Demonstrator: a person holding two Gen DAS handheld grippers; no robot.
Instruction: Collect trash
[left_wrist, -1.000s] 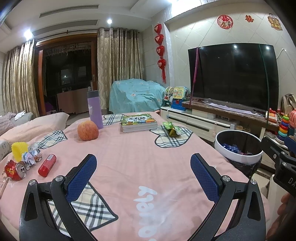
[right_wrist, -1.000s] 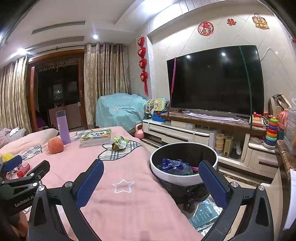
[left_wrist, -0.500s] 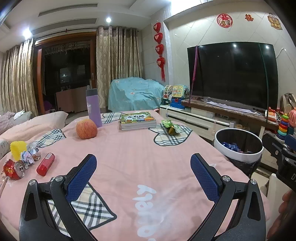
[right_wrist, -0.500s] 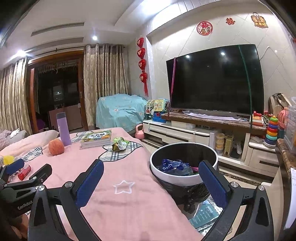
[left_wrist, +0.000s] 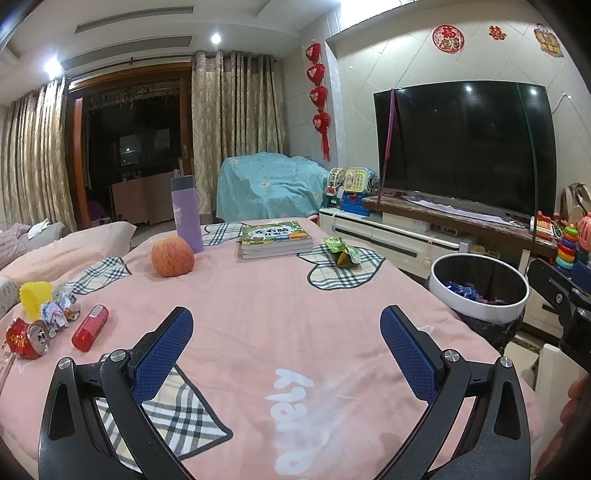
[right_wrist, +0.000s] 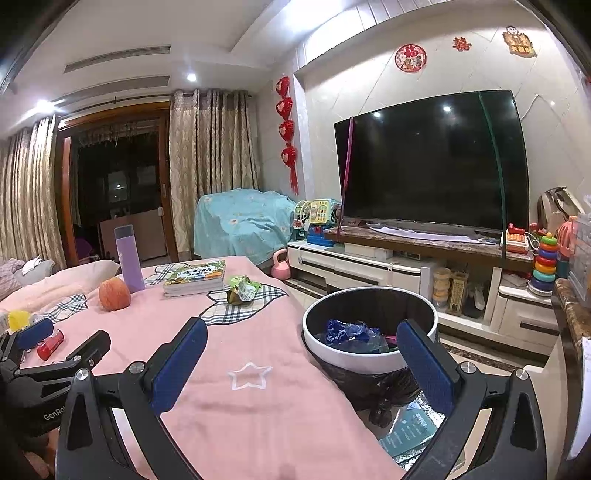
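One apple (left_wrist: 172, 256), one purple bottle (left_wrist: 187, 214), two books (left_wrist: 275, 240), one bin (left_wrist: 480, 291), one crushed can (left_wrist: 26, 338), two grippers.

Both views are lit by warm, even indoor light from recessed ceiling spots (left_wrist: 216, 37), two of them glaring at 11 o'clock. The dark television screen (left_wrist: 465, 147) mirrors those lamps as small bright dots. The glass door (left_wrist: 129, 147) at 10 o'clock is black. Shadows on the pink cloth (left_wrist: 295, 295) are soft and faint. Fisheye bending curves walls and curtains, and the corners fall to black vignette. Focus is fairly sharp, slightly soft and grainy at the rim.
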